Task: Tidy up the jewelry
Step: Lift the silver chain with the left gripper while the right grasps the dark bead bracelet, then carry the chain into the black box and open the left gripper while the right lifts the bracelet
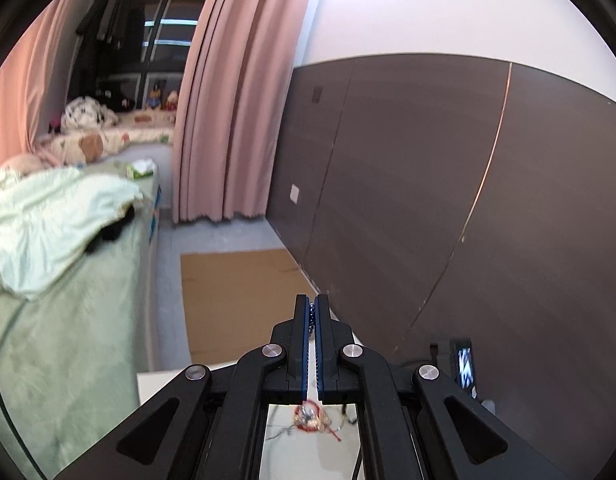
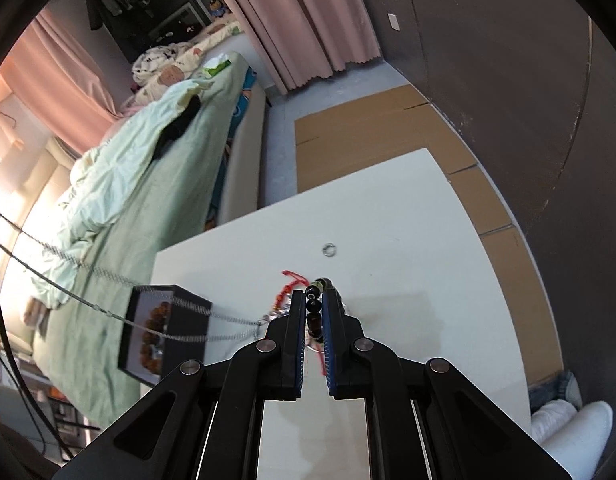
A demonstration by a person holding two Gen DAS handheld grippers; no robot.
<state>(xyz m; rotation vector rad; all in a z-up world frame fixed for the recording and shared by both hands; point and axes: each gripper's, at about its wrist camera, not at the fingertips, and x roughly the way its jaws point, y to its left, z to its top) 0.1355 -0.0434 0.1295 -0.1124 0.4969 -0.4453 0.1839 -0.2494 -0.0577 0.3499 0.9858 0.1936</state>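
Observation:
In the left wrist view my left gripper is shut on a thin chain that runs between its pads. It is raised well above the white table. A small heap of jewelry lies below it. In the right wrist view my right gripper is shut on a dark beaded bracelet, just above the heap with a red cord. A silver chain stretches taut from that heap up to the left. It passes over an open black box holding an amber bead bracelet. A silver ring lies alone farther back.
A bed with a pale green blanket runs along the table's left side. Flat cardboard covers the floor beyond the table, by a dark wall panel and pink curtains. A small lit device stands at the right.

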